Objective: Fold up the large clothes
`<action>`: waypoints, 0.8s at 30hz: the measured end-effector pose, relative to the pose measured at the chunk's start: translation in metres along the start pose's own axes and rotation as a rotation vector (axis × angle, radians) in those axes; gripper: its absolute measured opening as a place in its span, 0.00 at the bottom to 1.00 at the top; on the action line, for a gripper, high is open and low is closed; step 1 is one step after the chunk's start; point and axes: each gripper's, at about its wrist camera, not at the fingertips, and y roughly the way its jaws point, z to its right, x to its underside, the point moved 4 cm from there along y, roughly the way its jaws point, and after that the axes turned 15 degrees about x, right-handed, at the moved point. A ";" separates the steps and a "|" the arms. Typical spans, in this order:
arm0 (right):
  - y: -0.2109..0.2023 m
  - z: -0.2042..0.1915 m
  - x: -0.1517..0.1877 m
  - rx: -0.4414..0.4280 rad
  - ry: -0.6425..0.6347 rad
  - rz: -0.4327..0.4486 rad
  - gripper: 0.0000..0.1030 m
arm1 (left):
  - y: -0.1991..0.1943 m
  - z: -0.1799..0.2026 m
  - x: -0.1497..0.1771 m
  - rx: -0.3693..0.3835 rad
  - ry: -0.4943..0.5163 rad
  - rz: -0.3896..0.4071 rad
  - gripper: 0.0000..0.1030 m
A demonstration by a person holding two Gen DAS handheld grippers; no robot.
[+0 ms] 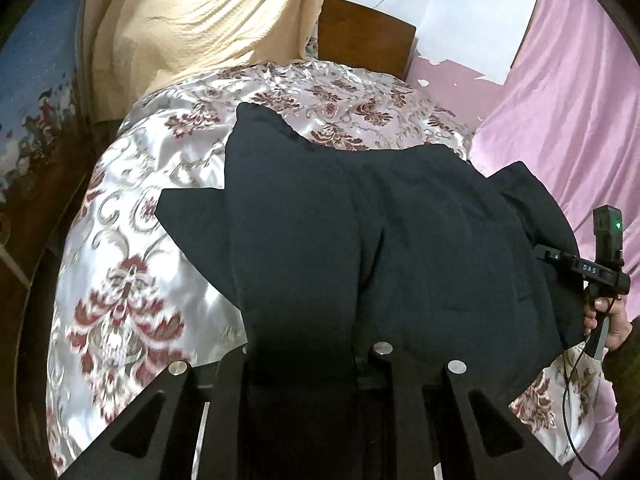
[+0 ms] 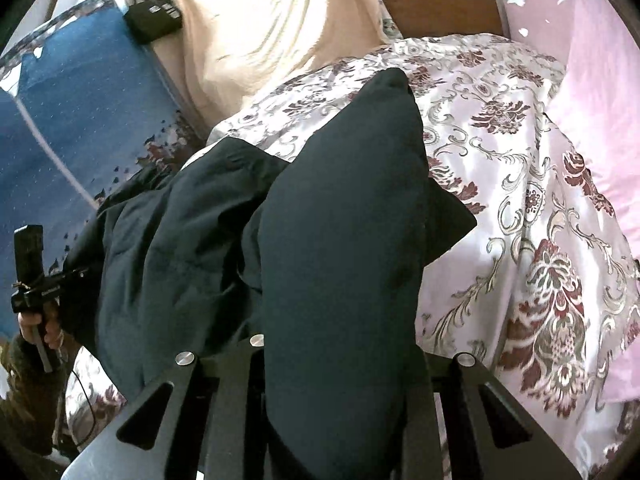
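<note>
A large black garment (image 1: 360,240) lies over a silver bedspread with a red flower pattern (image 1: 132,280). In the left wrist view the cloth runs down between my left gripper's (image 1: 308,368) fingers, which are shut on its near edge. In the right wrist view the same garment (image 2: 340,240) bunches up and drapes over my right gripper (image 2: 336,364), which is shut on a fold of it. My right gripper also shows at the garment's right edge in the left wrist view (image 1: 560,258), and my left gripper at the left edge in the right wrist view (image 2: 60,276).
A cream blanket (image 1: 192,20) hangs at the head of the bed beside a brown wooden headboard (image 1: 364,40). A pink sheet (image 1: 560,120) lies along the right. A blue patterned cloth (image 2: 80,120) and a black box (image 2: 154,20) are on the left.
</note>
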 end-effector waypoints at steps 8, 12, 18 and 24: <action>-0.018 -0.011 0.044 0.018 -0.019 -0.025 0.19 | -0.008 -0.003 0.050 -0.008 -0.035 -0.038 0.19; -0.007 -0.008 0.069 0.051 -0.017 -0.058 0.20 | 0.007 -0.011 0.073 -0.025 -0.053 -0.065 0.19; 0.006 0.008 0.092 0.119 0.047 -0.061 0.32 | 0.010 -0.020 0.085 -0.058 -0.090 -0.056 0.29; 0.007 0.007 0.100 0.202 0.059 -0.066 0.60 | 0.009 -0.027 0.095 -0.154 -0.171 -0.057 0.61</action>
